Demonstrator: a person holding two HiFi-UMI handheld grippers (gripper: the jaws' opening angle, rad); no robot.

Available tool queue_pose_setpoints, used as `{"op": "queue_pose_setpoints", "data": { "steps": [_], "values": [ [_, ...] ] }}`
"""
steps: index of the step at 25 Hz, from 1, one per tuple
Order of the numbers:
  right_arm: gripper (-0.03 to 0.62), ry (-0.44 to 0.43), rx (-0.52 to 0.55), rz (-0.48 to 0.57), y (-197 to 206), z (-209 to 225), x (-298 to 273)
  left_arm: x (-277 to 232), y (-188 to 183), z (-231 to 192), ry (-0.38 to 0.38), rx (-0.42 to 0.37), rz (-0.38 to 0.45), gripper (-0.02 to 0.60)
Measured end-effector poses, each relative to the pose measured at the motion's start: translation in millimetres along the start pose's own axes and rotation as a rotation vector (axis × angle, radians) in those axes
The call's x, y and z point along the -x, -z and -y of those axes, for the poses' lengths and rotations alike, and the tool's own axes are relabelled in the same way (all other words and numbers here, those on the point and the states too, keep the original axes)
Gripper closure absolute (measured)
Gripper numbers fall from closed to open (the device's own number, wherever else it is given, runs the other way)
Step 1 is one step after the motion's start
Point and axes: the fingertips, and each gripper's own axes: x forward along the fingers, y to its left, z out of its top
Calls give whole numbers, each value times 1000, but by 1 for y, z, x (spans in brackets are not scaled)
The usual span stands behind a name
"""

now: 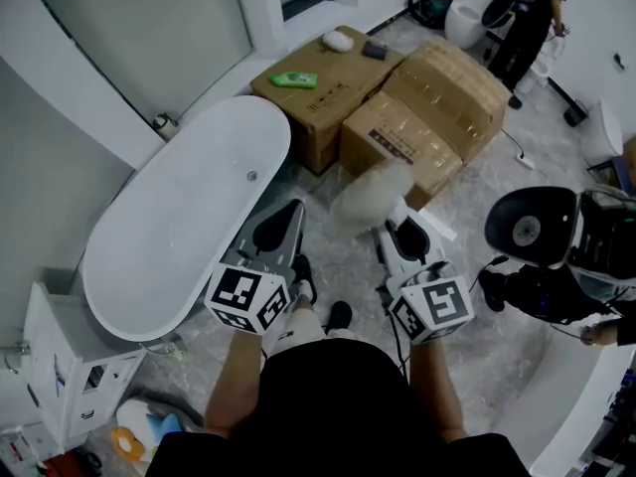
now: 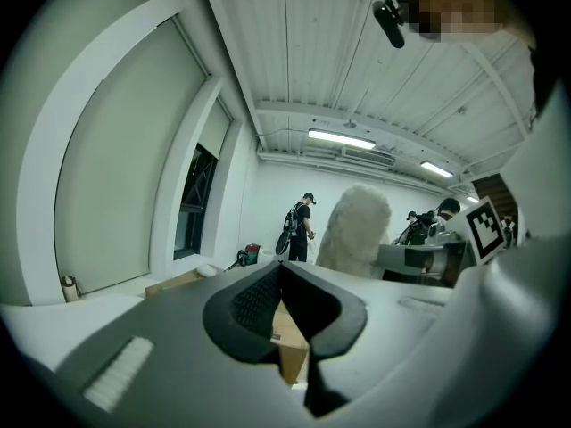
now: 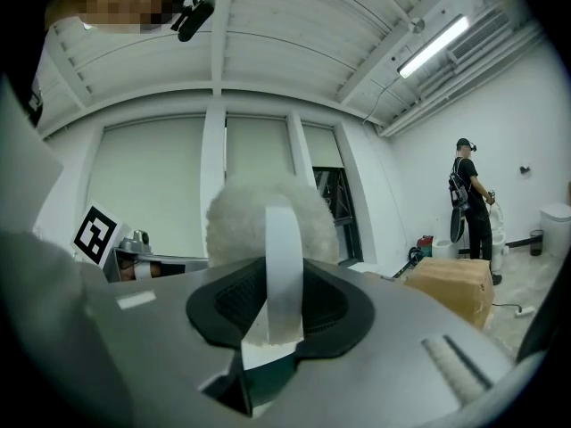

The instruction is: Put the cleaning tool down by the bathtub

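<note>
The cleaning tool is a fluffy white duster [image 1: 370, 195] on a flat white handle [image 3: 284, 266]. My right gripper [image 1: 407, 235] is shut on that handle, and the fluffy head [image 3: 245, 217] stands up past the jaws. It hangs over the floor, to the right of the white oval bathtub [image 1: 199, 197]. My left gripper [image 1: 281, 229] is beside the tub's right rim. In its own view, my left gripper [image 2: 285, 306] is open and holds nothing; a cardboard box shows through the gap. The duster [image 2: 357, 230] appears to its right there.
Cardboard boxes [image 1: 328, 102] [image 1: 442, 107] stand beyond the tub, one with a green item [image 1: 294, 79] on top. A white cabinet [image 1: 60, 366] sits at the tub's near end. Someone with black gear [image 1: 556, 256] is at the right; another person [image 1: 527, 18] stands far back.
</note>
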Motion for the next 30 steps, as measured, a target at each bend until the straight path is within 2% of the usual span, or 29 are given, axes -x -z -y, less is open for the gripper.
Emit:
{"op": "queue_pose_setpoints", "data": {
  "steps": [9,21,30],
  "values": [
    [494,15,-3,-25,-1,18,-39,-33,3,-25,19,-1,-25,583],
    [494,18,9,-57,-8,46,-137,-99,-8,-104,20,10,-39,583],
    [493,51,37,-46,-21,59,-211,-140,-22,-174,28,7,-24,583]
  ]
}}
